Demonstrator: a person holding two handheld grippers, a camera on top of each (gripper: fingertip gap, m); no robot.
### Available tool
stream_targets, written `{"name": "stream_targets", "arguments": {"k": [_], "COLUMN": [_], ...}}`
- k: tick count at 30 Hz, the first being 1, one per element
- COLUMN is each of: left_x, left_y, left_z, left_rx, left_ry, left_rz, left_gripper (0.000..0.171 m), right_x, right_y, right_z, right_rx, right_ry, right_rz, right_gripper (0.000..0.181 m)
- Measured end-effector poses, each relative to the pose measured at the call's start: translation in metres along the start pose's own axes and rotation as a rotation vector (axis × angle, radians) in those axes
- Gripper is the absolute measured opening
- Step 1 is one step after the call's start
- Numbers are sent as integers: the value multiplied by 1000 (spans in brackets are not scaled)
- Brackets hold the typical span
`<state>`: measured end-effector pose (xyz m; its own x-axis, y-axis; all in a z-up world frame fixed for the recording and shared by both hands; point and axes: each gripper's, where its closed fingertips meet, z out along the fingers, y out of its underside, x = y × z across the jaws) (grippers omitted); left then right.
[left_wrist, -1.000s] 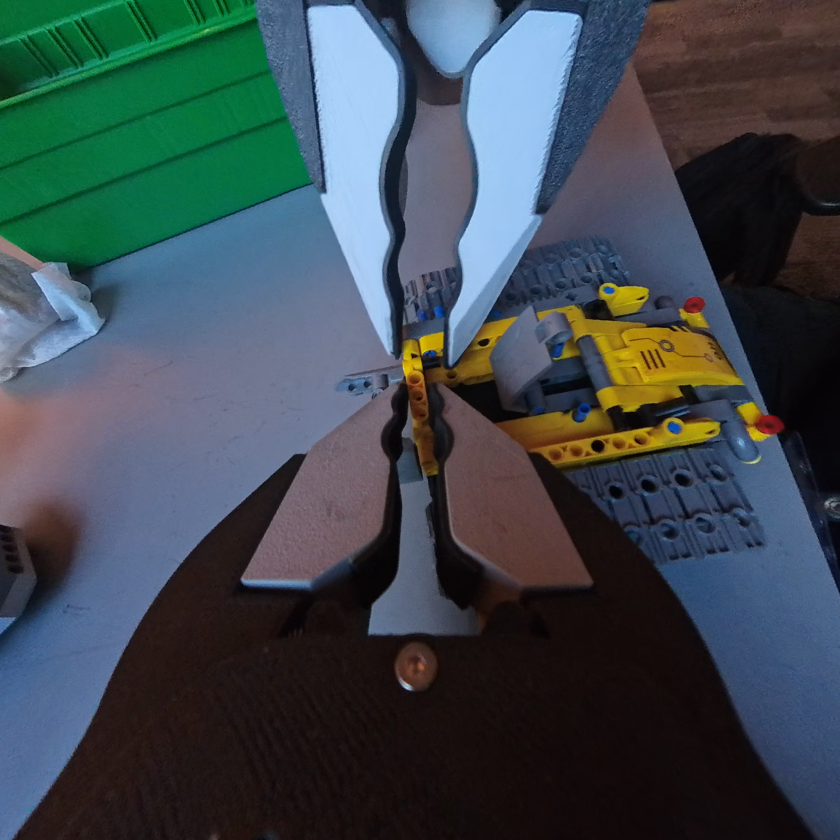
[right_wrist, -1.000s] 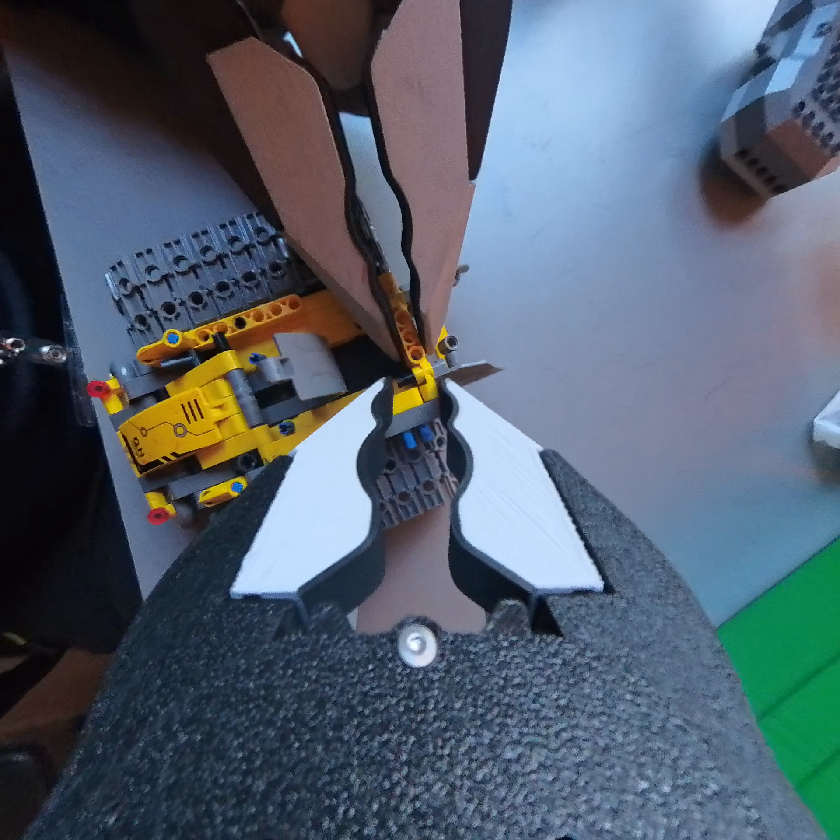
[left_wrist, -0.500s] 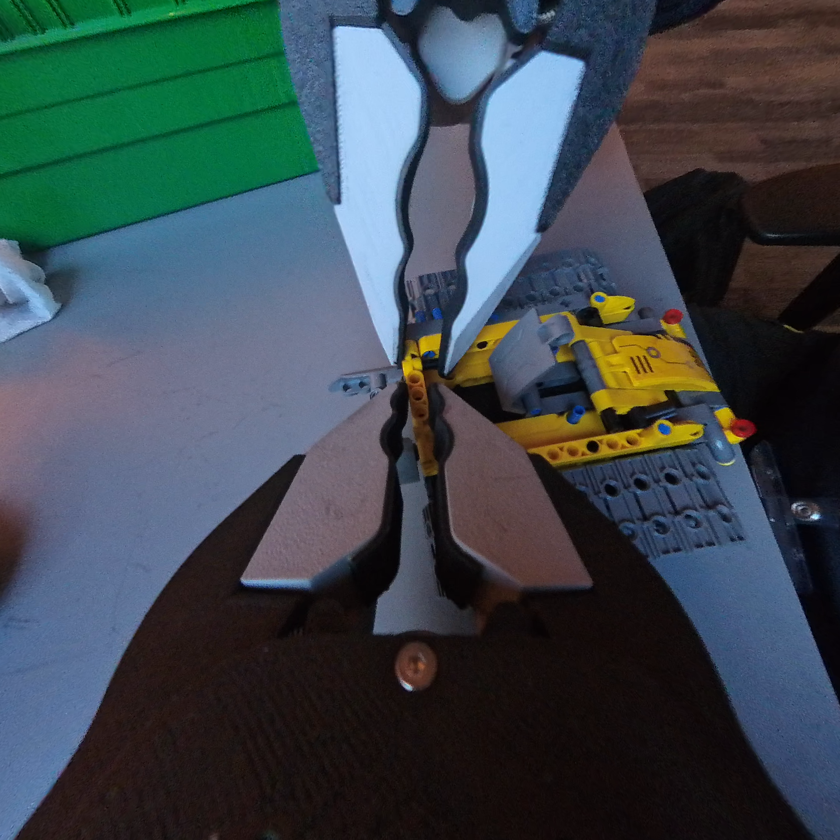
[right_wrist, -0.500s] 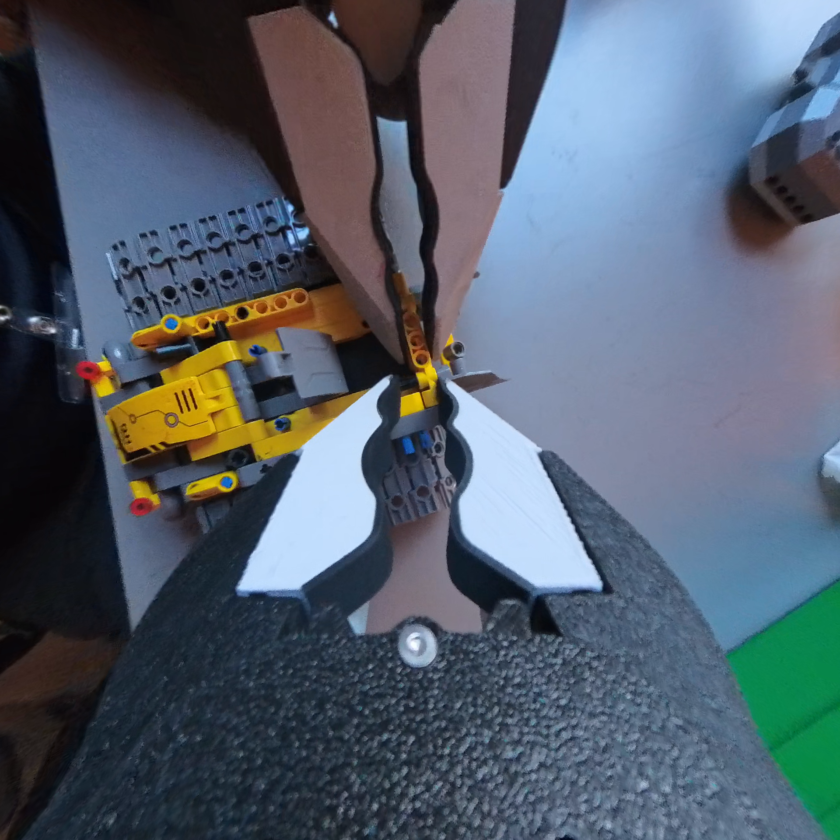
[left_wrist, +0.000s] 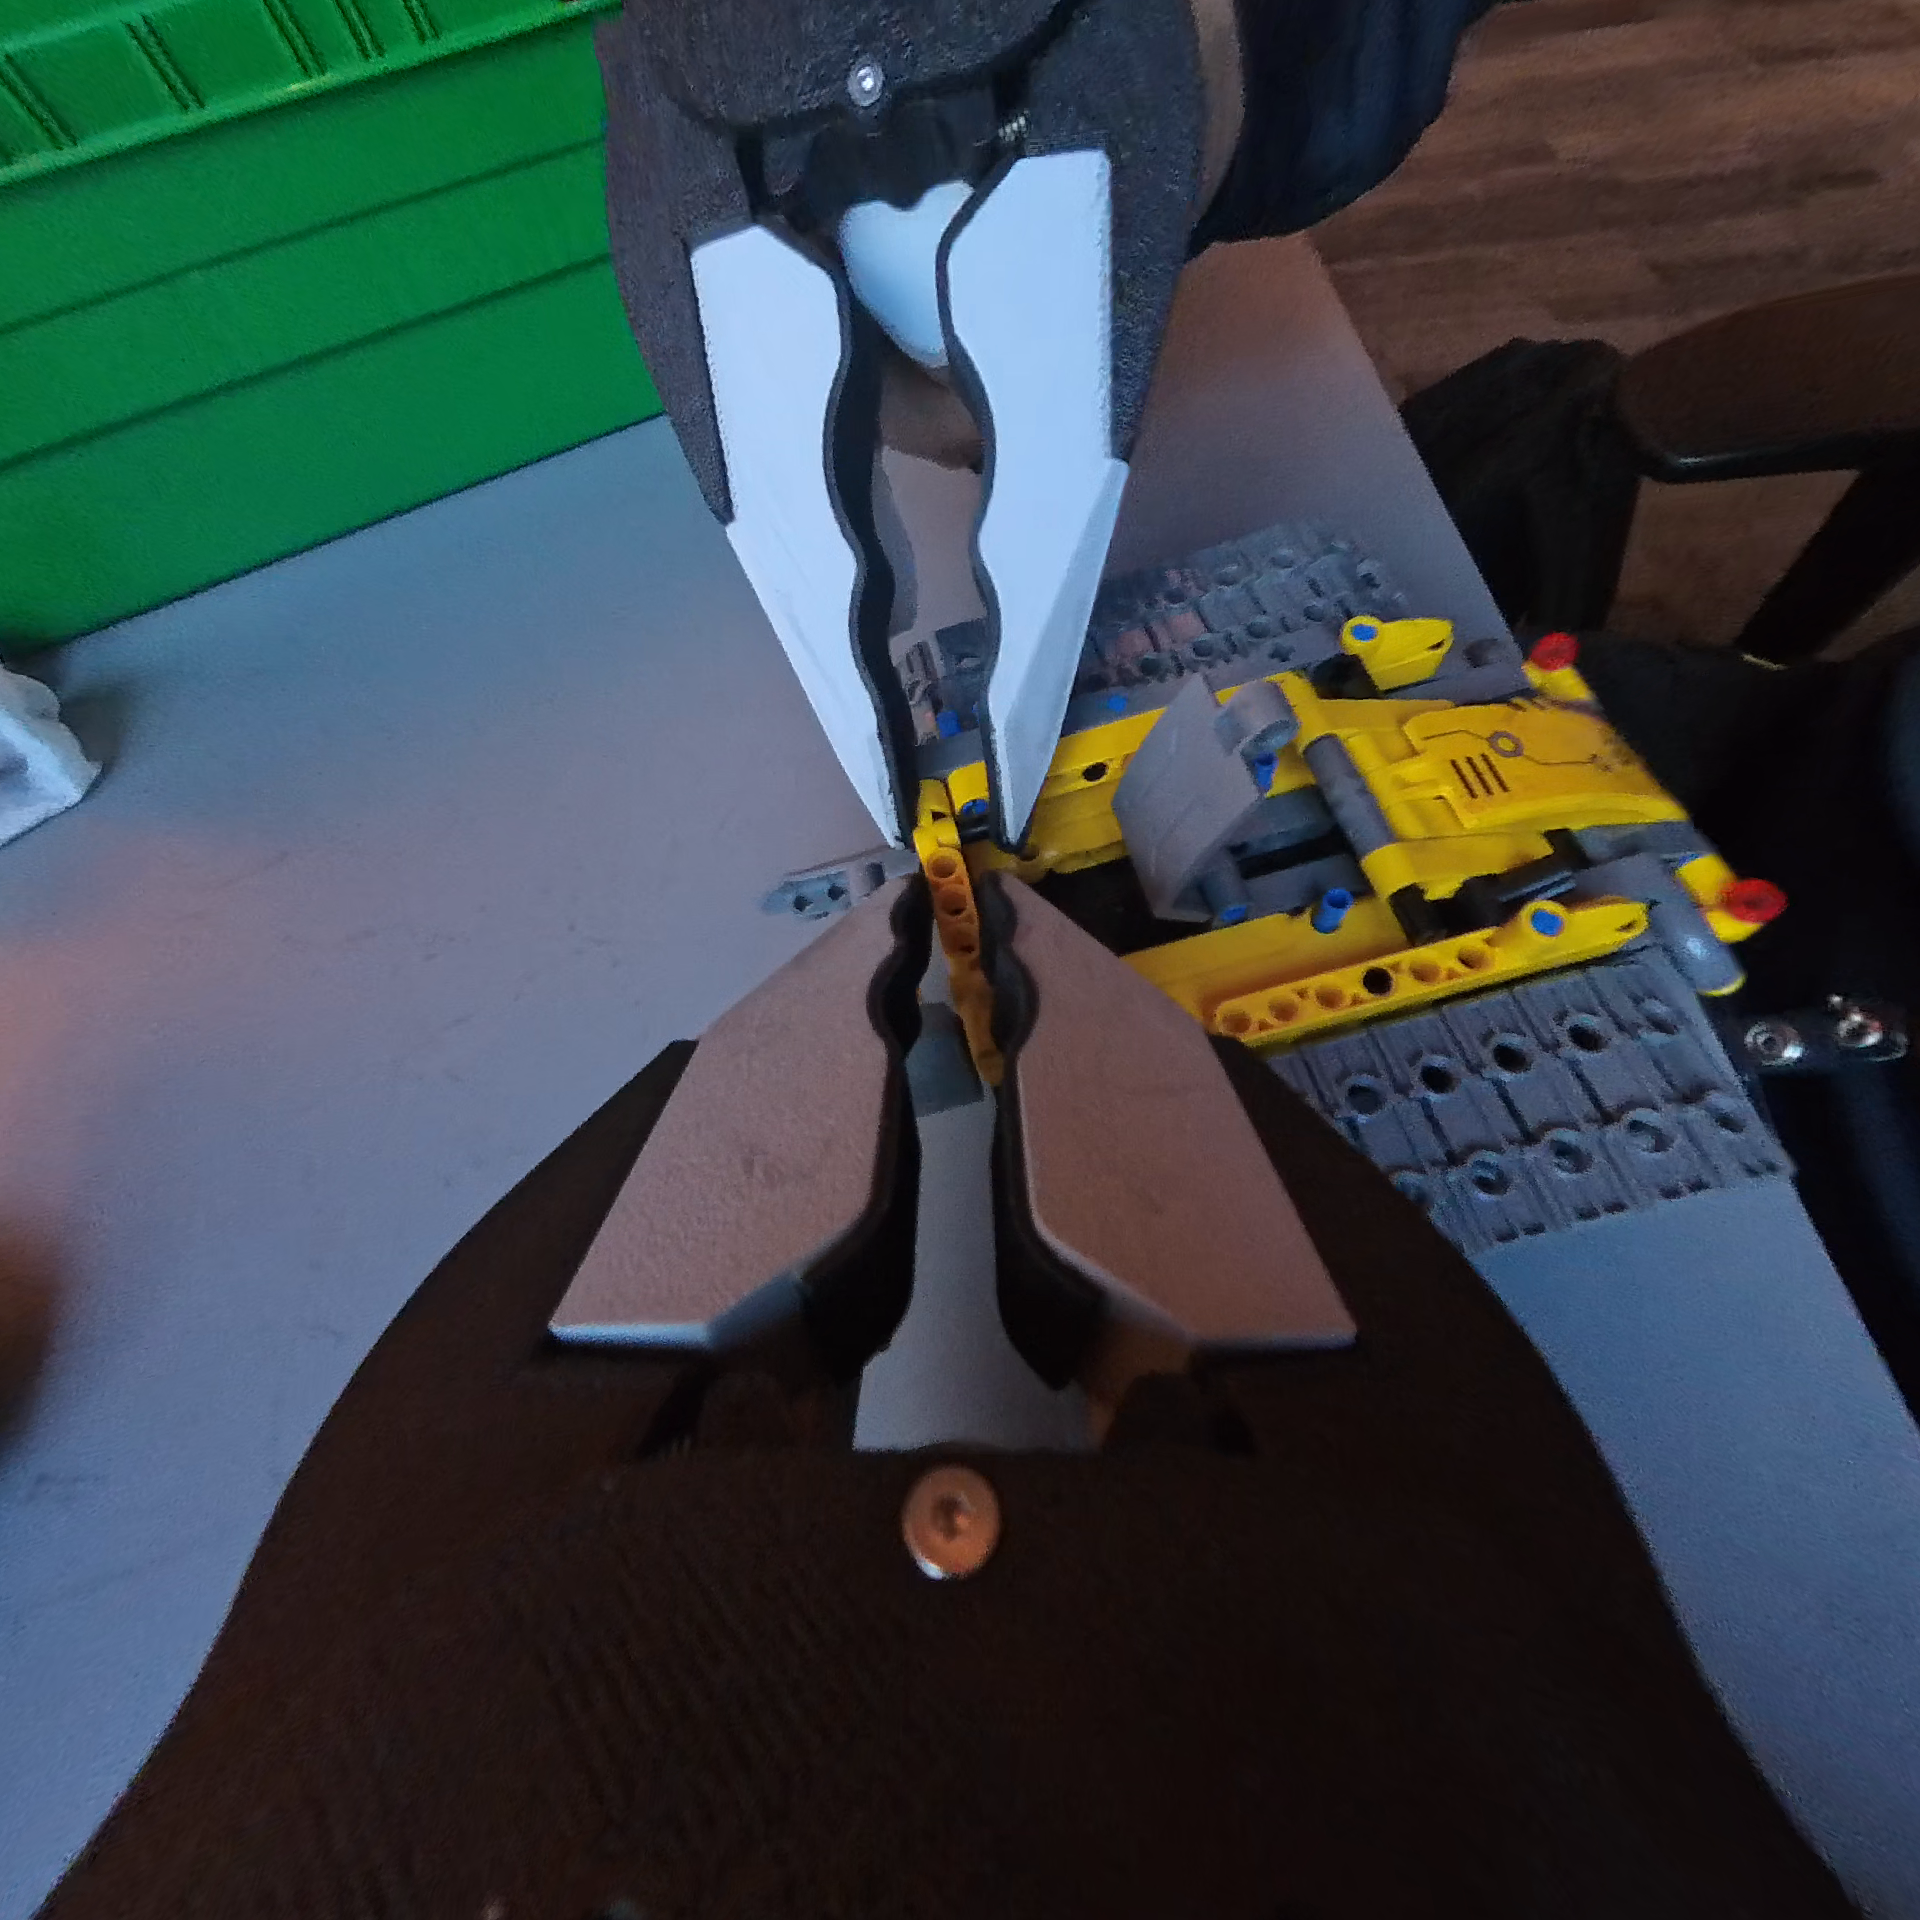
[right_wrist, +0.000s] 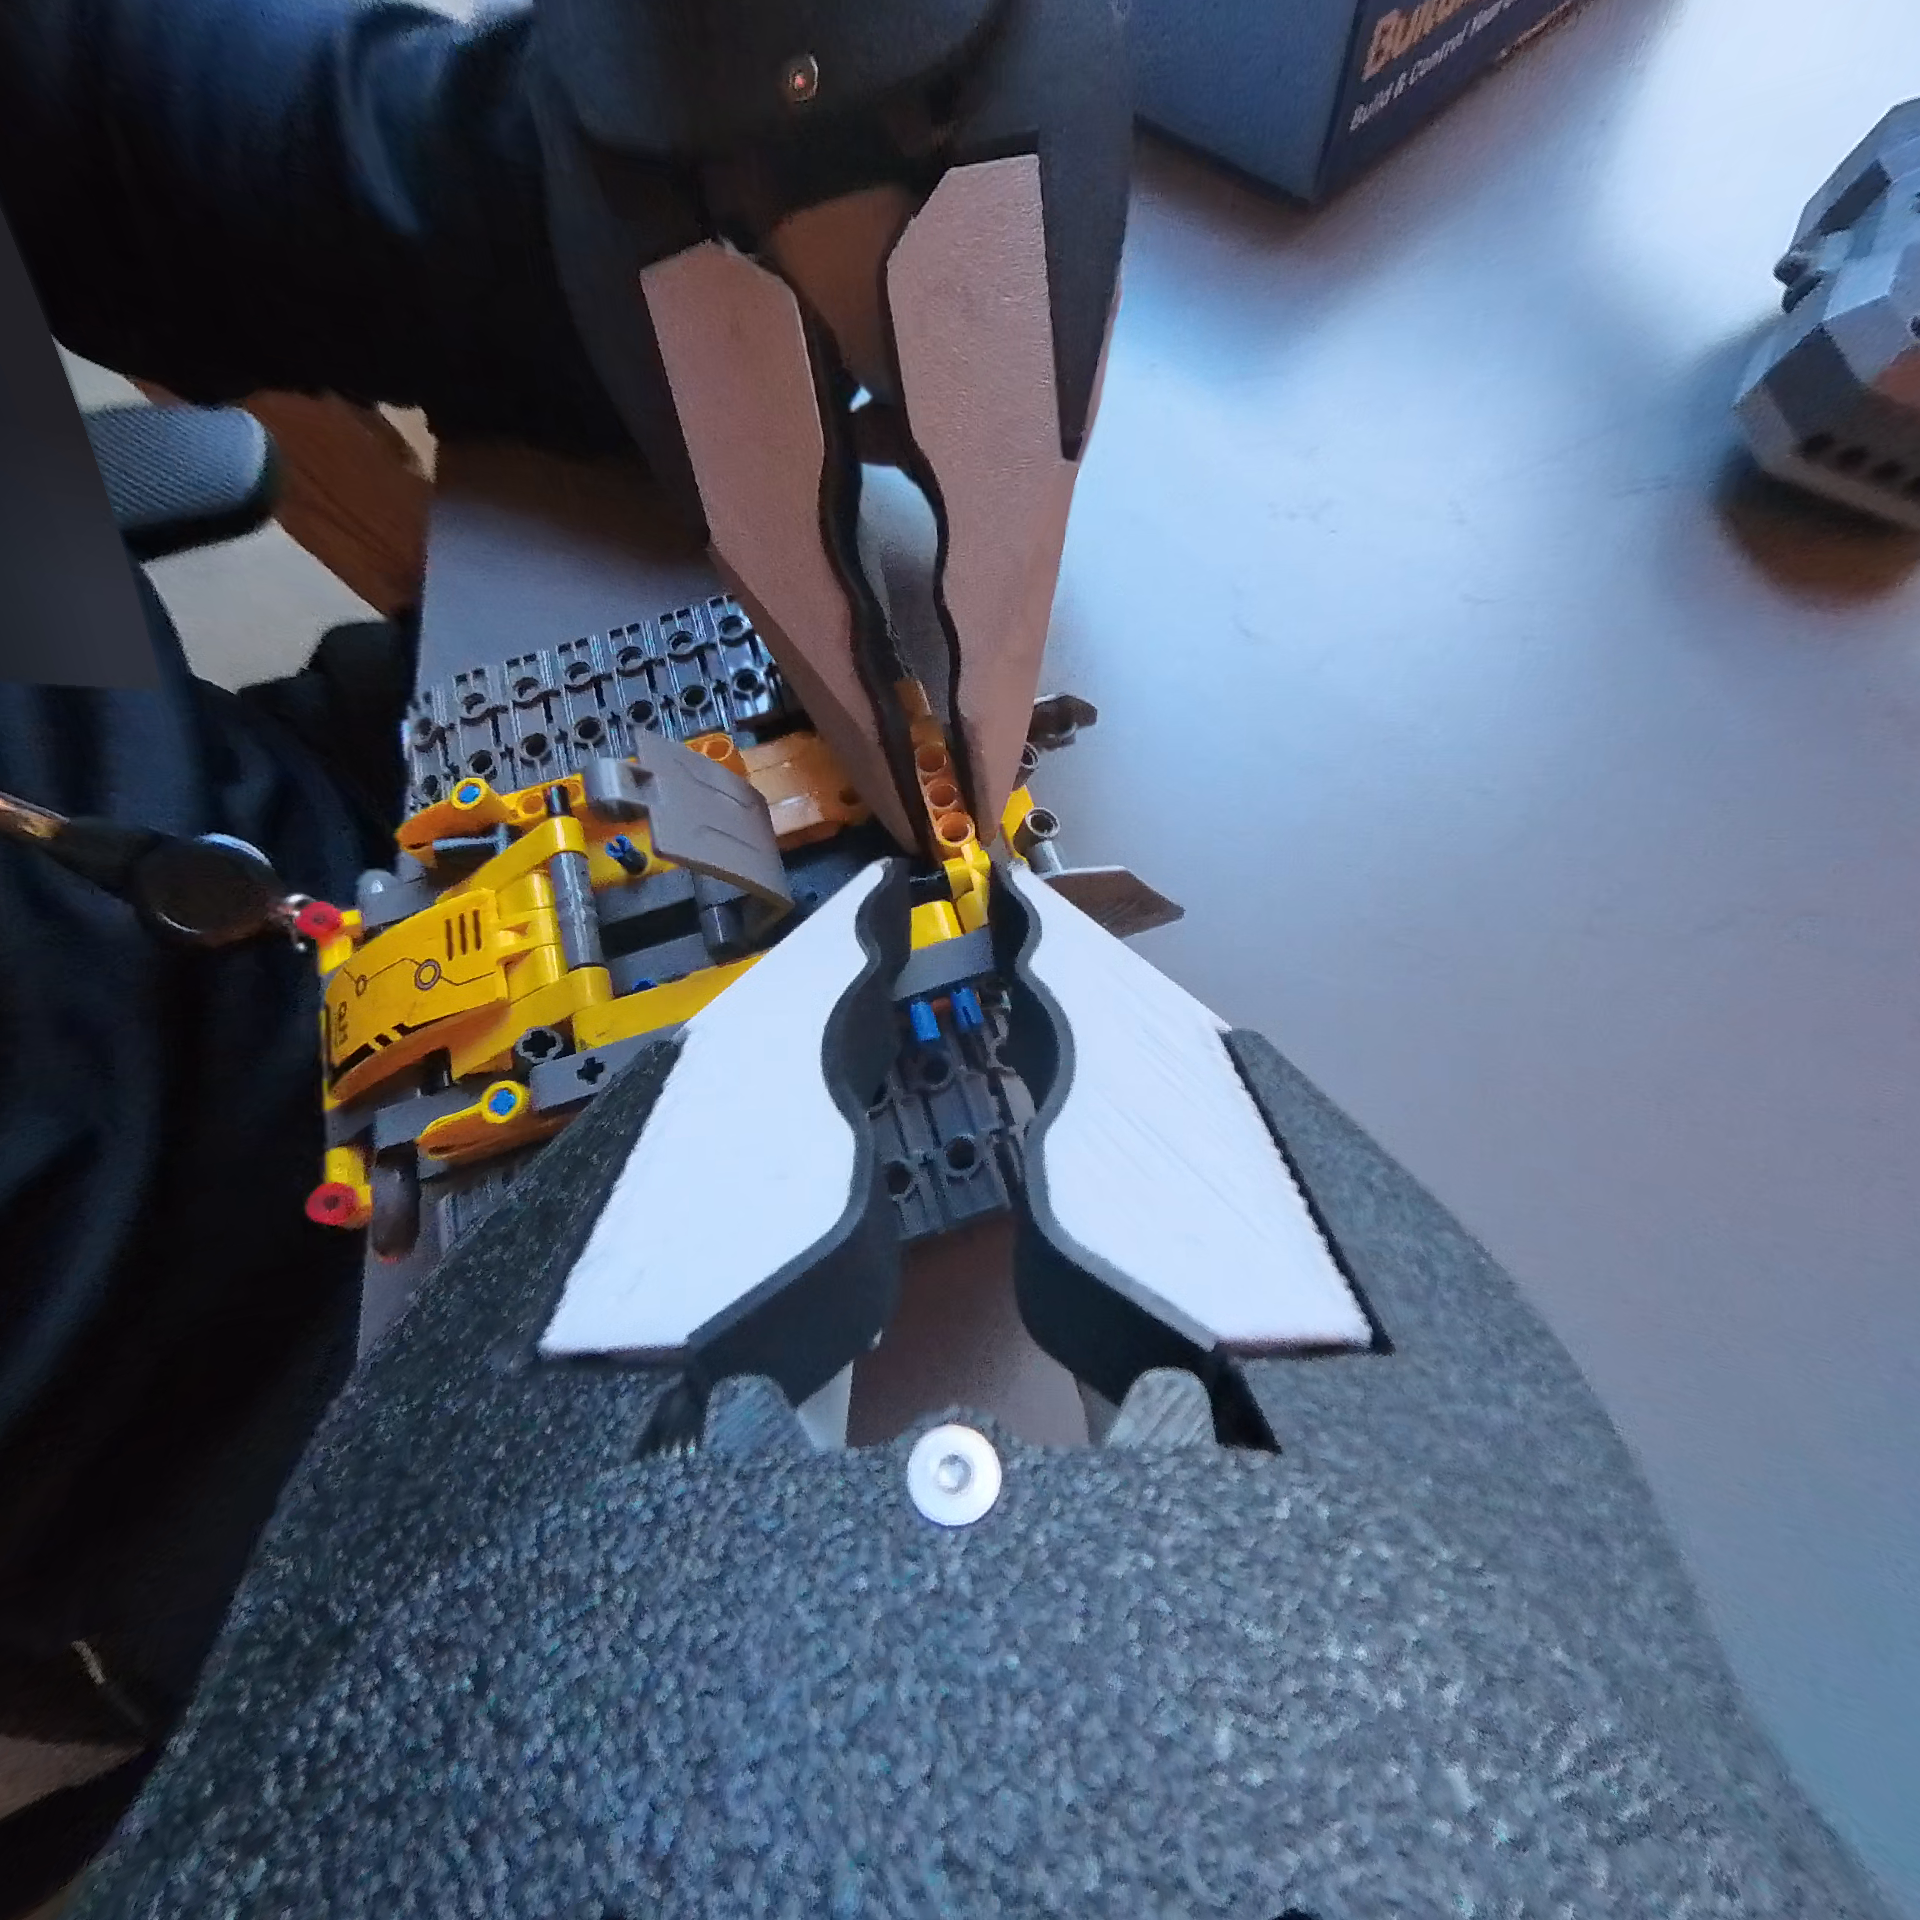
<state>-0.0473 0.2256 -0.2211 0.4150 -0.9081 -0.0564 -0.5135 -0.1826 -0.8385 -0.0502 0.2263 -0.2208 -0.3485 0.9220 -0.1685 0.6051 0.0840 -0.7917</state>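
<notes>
A yellow brick-built tracked vehicle (left_wrist: 1403, 790) with grey tracks (left_wrist: 1538, 1101) lies on the grey table (left_wrist: 416, 831) near its right edge. My left gripper (left_wrist: 954, 883), with brown fingers, is shut on an orange holed beam (left_wrist: 958, 920) at the vehicle's front end. My right gripper (left_wrist: 951, 831), with white fingers, comes from the opposite side and pinches the yellow front frame just beyond that beam. In the right wrist view the right gripper (right_wrist: 943, 873) and left gripper (right_wrist: 951, 831) meet tip to tip over the vehicle (right_wrist: 468, 966). Blue pins (right_wrist: 940, 1013) show between the white fingers.
A green crate (left_wrist: 260, 312) stands at the back left, with a white crumpled thing (left_wrist: 31, 748) beside it. A grey brick assembly (right_wrist: 1839, 395) and a dark box (right_wrist: 1403, 94) sit on the table (right_wrist: 1455, 831). A person's dark sleeve (right_wrist: 260, 187) and a chair (left_wrist: 1766, 416) are by the table edge. The tips of both grippers are at nearly the same place. The grey brick assembly (right_wrist: 1839, 395) is about equally far from each gripper, around 20 centimetres.
Both grippers keep their hold on the vehicle's front. Both have tilted back, so each view shows more of the opposite gripper's body. The vehicle has barely shifted.
</notes>
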Motion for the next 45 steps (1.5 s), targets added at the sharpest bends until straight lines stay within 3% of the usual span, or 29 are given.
{"name": "stream_targets", "arguments": {"k": [9,16,20,25,30,36,42,45], "left_x": [0,-12,-20,-18,-37,-41,-4,-2], "left_y": [-6,-8,-10,-20,-29,-10,-13,-11], "left_z": [3,7,11,1,-27,-26,-21,-13], "left_rx": [34,35,51,114,191,112,80,43], "left_ry": [4,-87,-187,-153,-212,-171,12,-45], "left_rz": [-61,-242,-310,-312,-330,-399,-331,-275], "left_gripper": [7,7,7,3,10,20,14,16], "right_x": [1,7,13,14,2,5,21,25], "right_y": [-1,1,10,-4,7,17,10,7], "right_z": [-8,-33,-45,-81,-91,-91,-79,-64], "right_rx": [-5,14,-57,73,190,135,62,-24], "right_ry": [71,391,557,701,675,704,660,584], "right_rz": [-20,48,51,85,204,220,168,195], "right_gripper": [14,17,17,17,20,26,27,30]}}
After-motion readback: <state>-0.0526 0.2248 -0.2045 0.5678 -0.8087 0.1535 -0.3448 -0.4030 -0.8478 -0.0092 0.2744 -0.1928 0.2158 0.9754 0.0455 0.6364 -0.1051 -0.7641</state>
